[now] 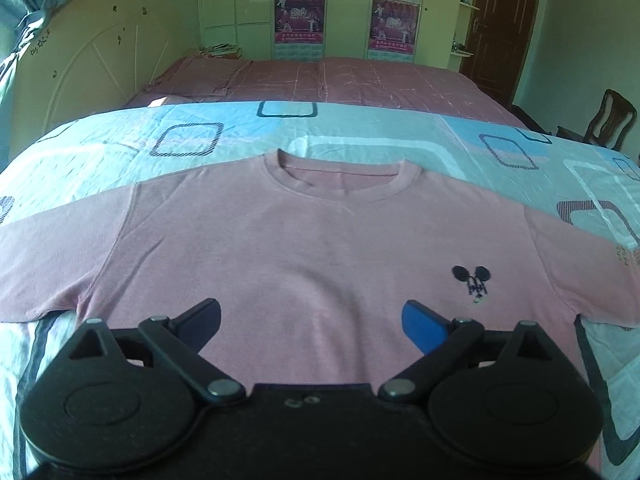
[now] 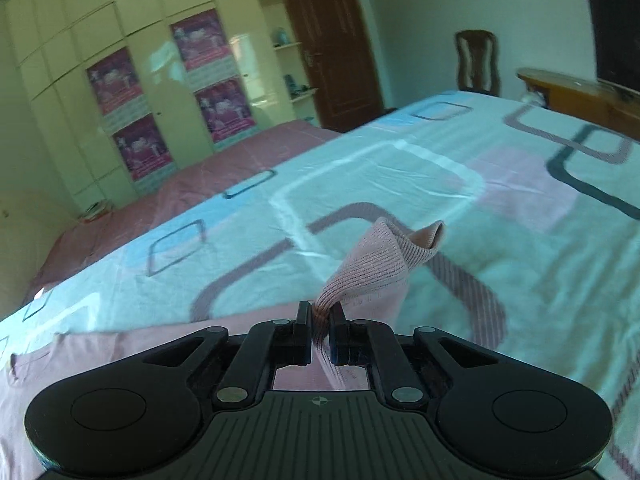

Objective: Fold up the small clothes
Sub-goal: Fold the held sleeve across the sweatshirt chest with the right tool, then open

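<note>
Bed (image 1: 120, 148) carries shirt (image 1: 304, 248) spread flat for folding; left gripper (image 1: 312, 326) gapes wide, empty, above it; right gripper (image 2: 320, 330) pinches sleeve (image 2: 380, 256), lifted, probably to fold inward.

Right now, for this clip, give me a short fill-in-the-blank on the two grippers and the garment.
1. The pink shirt lies flat with its ____ side up, mouse logo showing.
2. The left gripper has its jaws ____.
3. The right gripper is shut on the shirt's ____.

Missing: front; open; sleeve
</note>
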A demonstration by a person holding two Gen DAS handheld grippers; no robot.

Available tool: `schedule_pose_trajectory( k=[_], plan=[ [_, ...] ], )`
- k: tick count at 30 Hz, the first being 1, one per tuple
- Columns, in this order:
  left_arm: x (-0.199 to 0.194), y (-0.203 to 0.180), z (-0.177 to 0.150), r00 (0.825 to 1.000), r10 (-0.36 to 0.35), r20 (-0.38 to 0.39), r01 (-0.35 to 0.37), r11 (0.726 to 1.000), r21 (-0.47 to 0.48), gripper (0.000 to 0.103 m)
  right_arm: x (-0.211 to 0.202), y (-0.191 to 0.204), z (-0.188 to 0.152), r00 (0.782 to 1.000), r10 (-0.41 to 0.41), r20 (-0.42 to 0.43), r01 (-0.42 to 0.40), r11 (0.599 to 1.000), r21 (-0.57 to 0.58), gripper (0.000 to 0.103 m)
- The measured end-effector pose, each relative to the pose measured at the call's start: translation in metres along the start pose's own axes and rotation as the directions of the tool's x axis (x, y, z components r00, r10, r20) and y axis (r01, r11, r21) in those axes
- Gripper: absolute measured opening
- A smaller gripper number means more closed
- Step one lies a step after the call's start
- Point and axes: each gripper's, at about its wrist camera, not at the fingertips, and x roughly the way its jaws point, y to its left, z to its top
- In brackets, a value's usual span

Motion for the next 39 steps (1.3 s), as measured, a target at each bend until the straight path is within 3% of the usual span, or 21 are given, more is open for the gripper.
schedule_pose_trajectory(
  k=[5, 10, 13, 15, 16, 17, 18, 20, 22, 24, 26, 31, 33, 34, 35, 36, 39],
  plan=[
    [0.009, 0.046, 0.0, 0.998, -0.055, -0.006, 0.055, 0.998, -0.022, 0.091, -0.003, 0.132, -0.027, 0.98, 0.197, -0.031, -0.199, 0.967, -0.156, 0.007],
    [0.012, 0.08, -0.008, 0.996, -0.093, -0.01, 0.093, 0.995, -0.034, 0.086, 0.015, 0.255, -0.088, 0.919, 0.34, -0.2, -0.386, 0.879, -0.279, 0.007],
    [0.017, 0.092, -0.011, 0.993, -0.117, -0.027, 0.115, 0.992, -0.053, 0.085, 0.04, 0.304, -0.138, 0.868, 0.326, -0.376, -0.456, 0.822, -0.34, 0.007],
    [0.019, 0.095, -0.011, 0.989, -0.144, -0.027, 0.142, 0.988, -0.057, 0.09, 0.047, 0.318, -0.163, 0.867, 0.252, -0.43, -0.439, 0.794, -0.421, 0.019],
    [0.02, 0.094, -0.009, 0.987, -0.159, -0.027, 0.157, 0.986, -0.057, 0.093, 0.039, 0.318, -0.167, 0.88, 0.26, -0.397, -0.435, 0.778, -0.453, 0.03],
    [0.022, 0.093, -0.008, 0.983, -0.184, -0.021, 0.182, 0.982, -0.054, 0.098, 0.028, 0.314, -0.169, 0.886, 0.283, -0.367, -0.438, 0.768, -0.466, 0.047],
    [0.024, 0.09, -0.007, 0.979, -0.202, -0.014, 0.201, 0.978, -0.051, 0.099, 0.018, 0.307, -0.167, 0.887, 0.312, -0.339, -0.446, 0.769, -0.459, 0.05],
    [0.034, 0.079, -0.004, 0.969, -0.244, -0.024, 0.243, 0.969, -0.046, 0.097, 0.011, 0.286, -0.157, 0.895, 0.318, -0.313, -0.432, 0.792, -0.431, 0.05],
    [0.048, 0.063, 0.0, 0.956, -0.292, -0.039, 0.29, 0.956, -0.044, 0.087, 0.009, 0.265, -0.146, 0.916, 0.282, -0.286, -0.381, 0.833, -0.402, 0.049],
    [0.065, 0.046, 0.003, 0.941, -0.332, -0.068, 0.33, 0.943, -0.043, 0.073, 0.008, 0.24, -0.138, 0.929, 0.239, -0.283, -0.335, 0.868, -0.366, 0.037],
    [0.081, 0.03, 0.006, 0.927, -0.365, -0.089, 0.362, 0.931, -0.047, 0.071, 0.0, 0.212, -0.132, 0.932, 0.202, -0.3, -0.3, 0.896, -0.329, 0.024],
    [0.111, -0.002, 0.015, 0.934, -0.339, -0.113, 0.34, 0.94, -0.006, 0.069, -0.017, 0.159, -0.127, 0.931, 0.172, -0.323, -0.251, 0.943, -0.221, 0.023],
    [0.118, -0.01, 0.019, 0.938, -0.331, -0.107, 0.334, 0.942, 0.016, 0.048, -0.023, 0.146, -0.129, 0.937, 0.147, -0.317, -0.22, 0.954, -0.206, 0.023],
    [0.118, -0.012, 0.021, 0.94, -0.327, -0.102, 0.331, 0.943, 0.028, 0.042, -0.024, 0.142, -0.129, 0.939, 0.137, -0.314, -0.206, 0.959, -0.197, 0.023],
    [0.118, -0.012, 0.024, 0.939, -0.331, -0.09, 0.335, 0.942, 0.03, 0.016, -0.025, 0.136, -0.129, 0.942, 0.13, -0.308, -0.193, 0.964, -0.185, 0.023],
    [0.114, -0.009, 0.028, 0.939, -0.338, -0.066, 0.34, 0.94, 0.027, 0.006, -0.024, 0.135, -0.128, 0.946, 0.123, -0.3, -0.182, 0.967, -0.177, 0.023],
    [0.082, 0.019, 0.045, 0.931, -0.357, 0.082, 0.358, 0.934, -0.004, 0.006, -0.023, 0.13, -0.125, 0.956, 0.089, -0.28, -0.142, 0.975, -0.173, 0.023]
  ],
)
